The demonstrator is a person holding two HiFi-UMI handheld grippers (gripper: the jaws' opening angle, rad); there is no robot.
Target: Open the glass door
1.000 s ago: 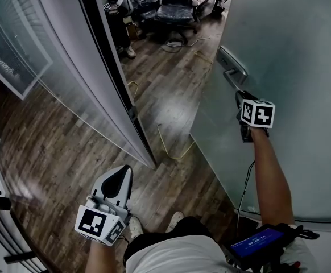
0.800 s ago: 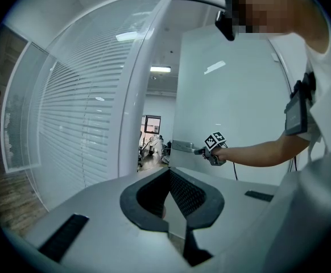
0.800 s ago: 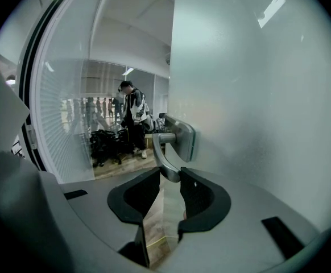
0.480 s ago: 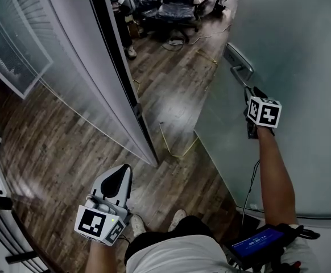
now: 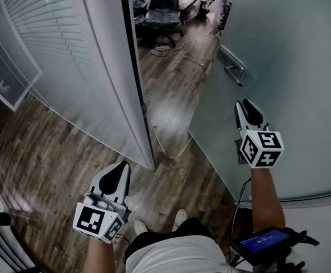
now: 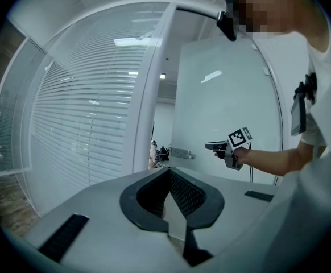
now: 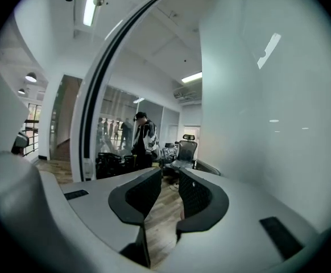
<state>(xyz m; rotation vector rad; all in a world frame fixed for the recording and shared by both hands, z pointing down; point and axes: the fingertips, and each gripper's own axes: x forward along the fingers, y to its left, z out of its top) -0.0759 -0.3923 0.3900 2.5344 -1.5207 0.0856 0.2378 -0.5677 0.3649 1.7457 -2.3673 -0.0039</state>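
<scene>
Right gripper [image 5: 246, 103]: parted, just narrowing, empty; handle [image 5: 232, 67] ahead, apart. Left gripper [image 5: 122, 168]: closed, empty; door [image 5: 293, 67] off right.

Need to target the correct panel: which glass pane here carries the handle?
The frosted pane on the right of the head view, standing ajar, with the metal lever handle. The left pane has horizontal blinds and shows no handle.

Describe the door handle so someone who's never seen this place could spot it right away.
Find the big frosted glass door on the right of the head view. Near its free edge, beside the gap onto the wooden floor, sits the handle: a silver lever on a metal plate, the only fitting on that bare pane.
</scene>
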